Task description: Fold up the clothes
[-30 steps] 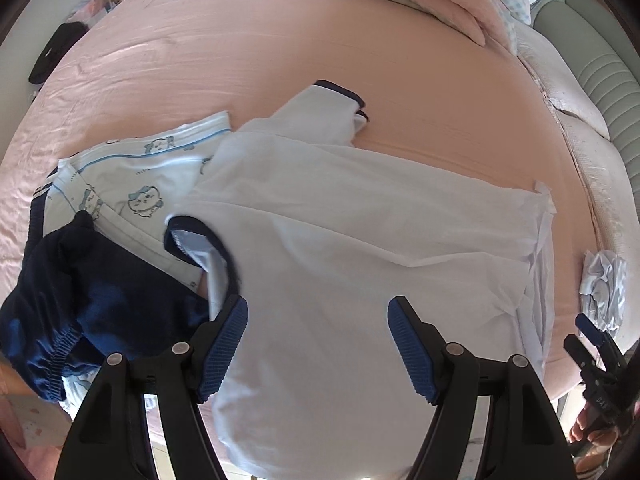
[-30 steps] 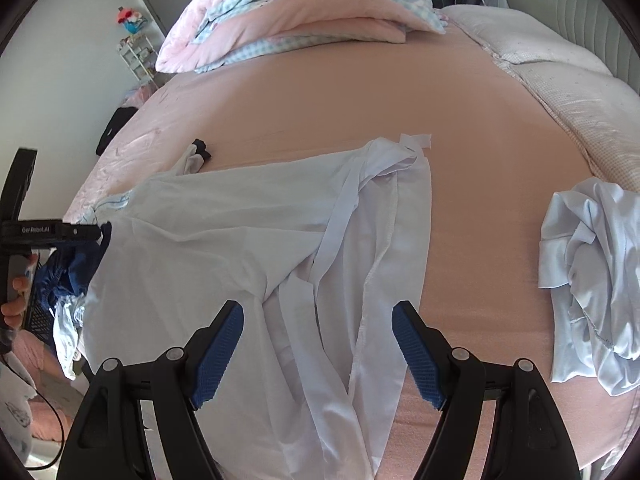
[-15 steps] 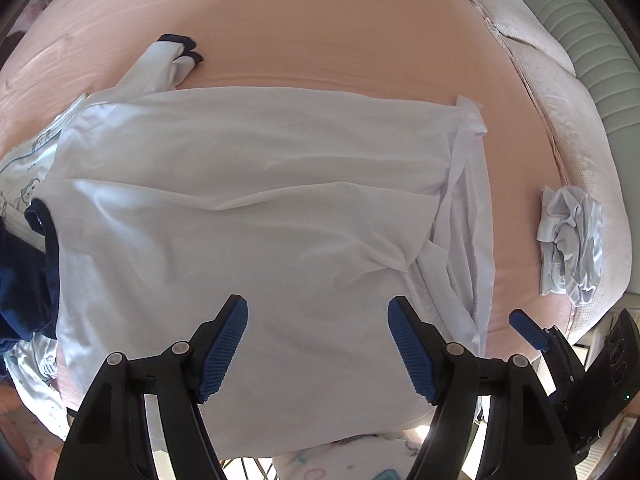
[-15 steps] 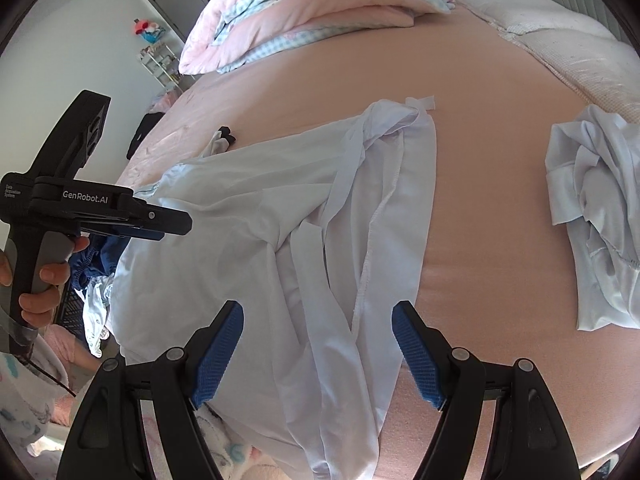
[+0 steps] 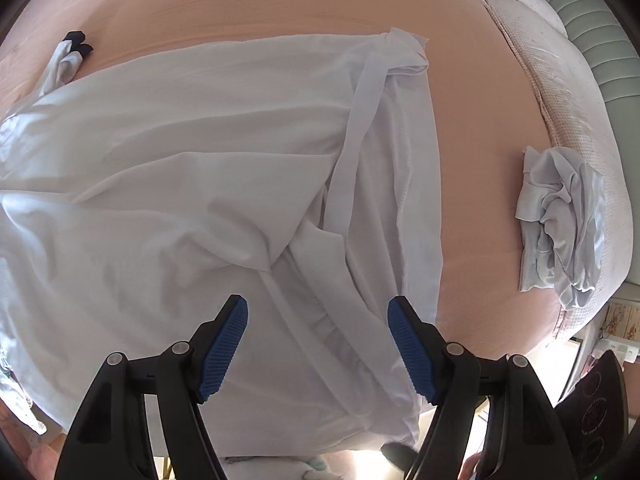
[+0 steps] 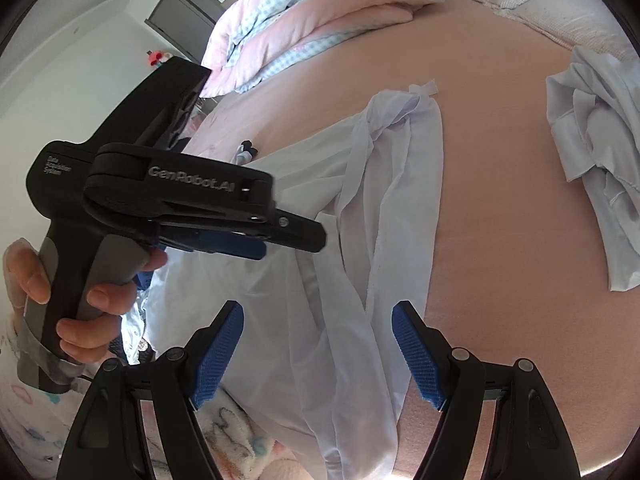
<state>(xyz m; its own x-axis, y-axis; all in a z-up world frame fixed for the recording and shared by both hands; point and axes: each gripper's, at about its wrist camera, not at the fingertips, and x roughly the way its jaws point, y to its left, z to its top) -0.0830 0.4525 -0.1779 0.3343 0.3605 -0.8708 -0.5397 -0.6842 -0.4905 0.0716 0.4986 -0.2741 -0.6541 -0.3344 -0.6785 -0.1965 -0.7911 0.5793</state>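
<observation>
A large white garment [image 5: 180, 160] lies spread on the pink bed sheet [image 5: 280, 0], with a long white band [image 5: 352, 152] running across its right part. A sleeve with a dark cuff [image 5: 74, 48] sticks out at its far left. My left gripper [image 5: 317, 308] hovers open over the garment's near right part, nothing between its pads. In the right wrist view the same garment [image 6: 360, 240] hangs over the bed's near edge. My right gripper [image 6: 318, 312] stands open above that edge, holding nothing. A hand [image 6: 92, 300] holds the left tool's black housing [image 6: 176, 184] just left of it.
A crumpled pale blue garment [image 5: 560, 220] lies apart at the bed's right side, also in the right wrist view [image 6: 600, 160]. Folded pink and checked quilts [image 6: 320, 8] are piled at the far end. A green padded headboard [image 5: 592, 20] borders the bed's right.
The left gripper has swept right along the white garment; the dark blue and printed clothes have left its view. In the right wrist view the left tool has come close.
</observation>
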